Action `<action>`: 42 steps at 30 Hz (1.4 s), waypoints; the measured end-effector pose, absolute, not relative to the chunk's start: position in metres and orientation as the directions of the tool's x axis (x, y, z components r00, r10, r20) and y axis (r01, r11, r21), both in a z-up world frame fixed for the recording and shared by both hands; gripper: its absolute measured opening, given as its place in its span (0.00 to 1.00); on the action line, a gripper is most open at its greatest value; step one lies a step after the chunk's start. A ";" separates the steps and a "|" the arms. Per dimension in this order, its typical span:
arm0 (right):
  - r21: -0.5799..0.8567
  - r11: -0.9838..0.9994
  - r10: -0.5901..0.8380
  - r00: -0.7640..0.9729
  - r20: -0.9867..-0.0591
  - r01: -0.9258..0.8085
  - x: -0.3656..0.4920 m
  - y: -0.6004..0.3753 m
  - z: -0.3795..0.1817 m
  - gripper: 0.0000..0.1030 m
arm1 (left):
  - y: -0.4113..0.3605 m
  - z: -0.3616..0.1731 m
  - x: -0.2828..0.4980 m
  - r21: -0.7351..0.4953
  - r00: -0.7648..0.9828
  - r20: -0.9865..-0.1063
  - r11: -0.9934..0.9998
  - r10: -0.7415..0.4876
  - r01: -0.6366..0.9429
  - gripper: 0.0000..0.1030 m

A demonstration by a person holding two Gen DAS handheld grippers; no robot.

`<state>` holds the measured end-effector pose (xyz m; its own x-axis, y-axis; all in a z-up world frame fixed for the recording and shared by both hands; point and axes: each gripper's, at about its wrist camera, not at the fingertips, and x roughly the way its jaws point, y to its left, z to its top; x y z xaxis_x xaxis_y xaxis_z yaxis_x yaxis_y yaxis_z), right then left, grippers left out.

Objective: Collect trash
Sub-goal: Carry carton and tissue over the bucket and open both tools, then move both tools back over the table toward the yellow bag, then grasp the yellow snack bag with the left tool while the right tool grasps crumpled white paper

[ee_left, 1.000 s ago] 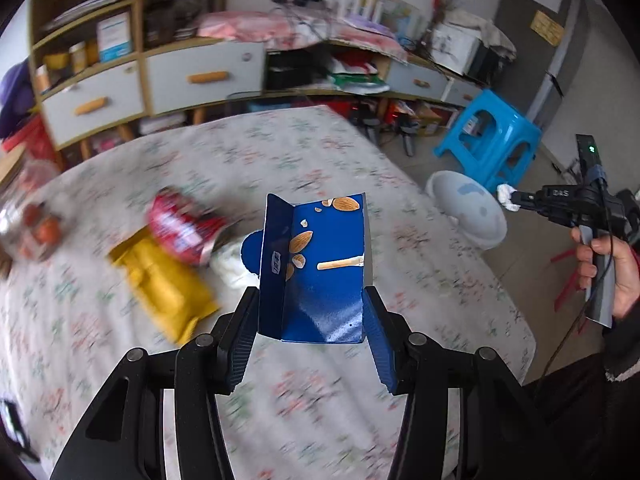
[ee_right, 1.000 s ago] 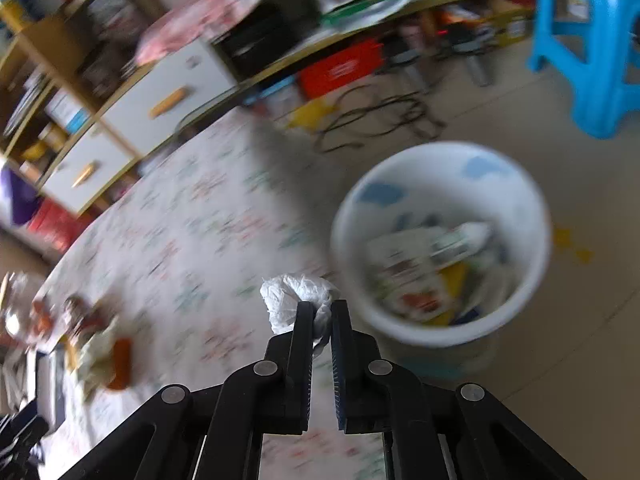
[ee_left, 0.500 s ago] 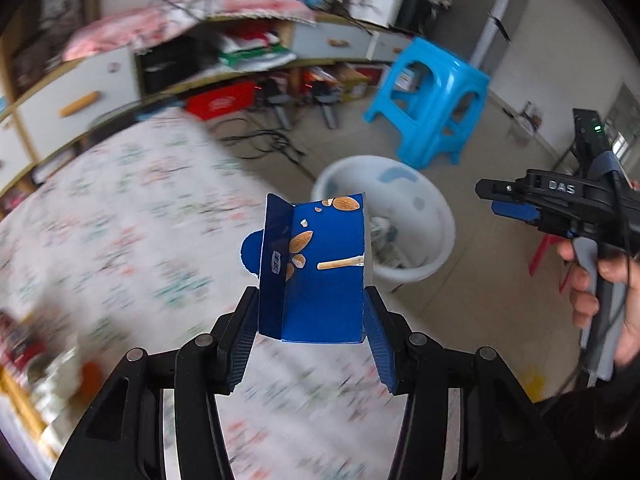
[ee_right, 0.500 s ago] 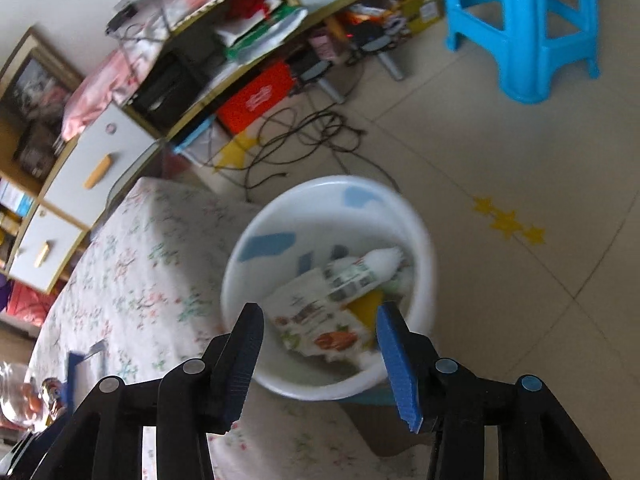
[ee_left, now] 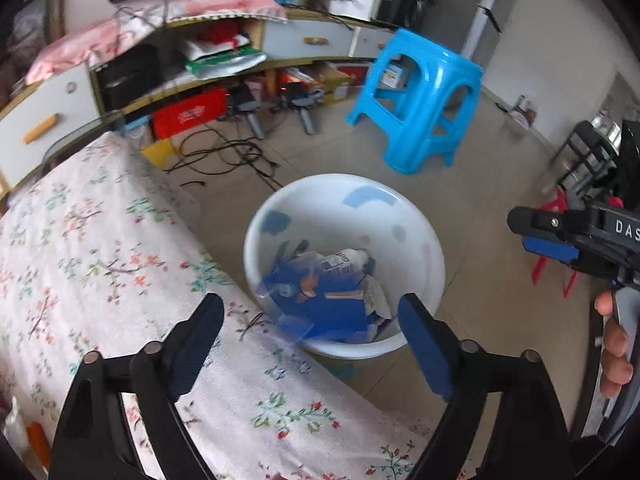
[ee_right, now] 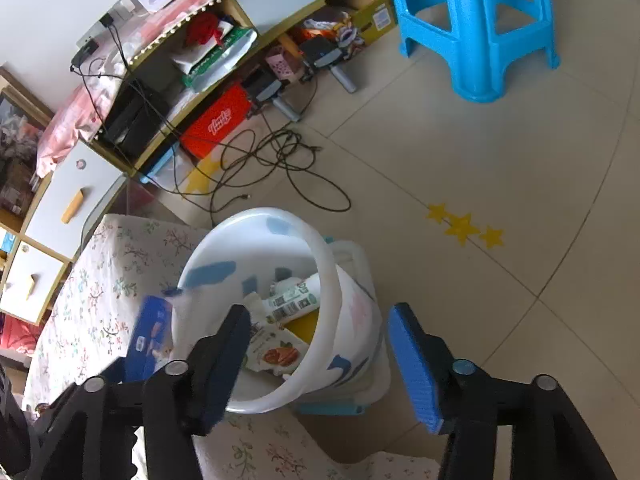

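Over the white bin (ee_left: 344, 216) at frame centre, the left gripper (ee_left: 312, 328) has just opened its jaws, empty, letting the blue carton (ee_left: 320, 304) drop in. The right gripper (ee_right: 316, 344), also just opened, holds nothing.

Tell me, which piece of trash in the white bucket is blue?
The blue snack box, a blurred blue carton with nut pictures, lying at the near side of the white bucket. The other trash is pale: a white labelled bottle and light wrappers.
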<state>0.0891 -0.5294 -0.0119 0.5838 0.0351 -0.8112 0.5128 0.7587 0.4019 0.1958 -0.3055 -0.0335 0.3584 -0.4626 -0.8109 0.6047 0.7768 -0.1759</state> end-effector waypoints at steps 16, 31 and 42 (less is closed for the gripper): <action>0.336 0.877 0.081 0.585 -0.807 0.343 0.122 -0.440 0.007 0.77 | -0.152 -0.004 0.169 -0.037 0.520 -0.811 0.910 -0.268 0.412 0.96; 0.329 0.937 0.214 0.548 -0.809 0.120 0.165 -0.293 0.004 0.81 | 0.046 -0.008 0.171 -0.042 0.522 -0.852 0.999 -0.039 0.005 0.96; 0.323 0.947 0.284 0.460 -0.841 0.006 0.190 -0.212 -0.020 0.81 | 0.082 -0.054 0.193 -0.093 0.449 -0.893 0.988 -0.027 -0.126 0.96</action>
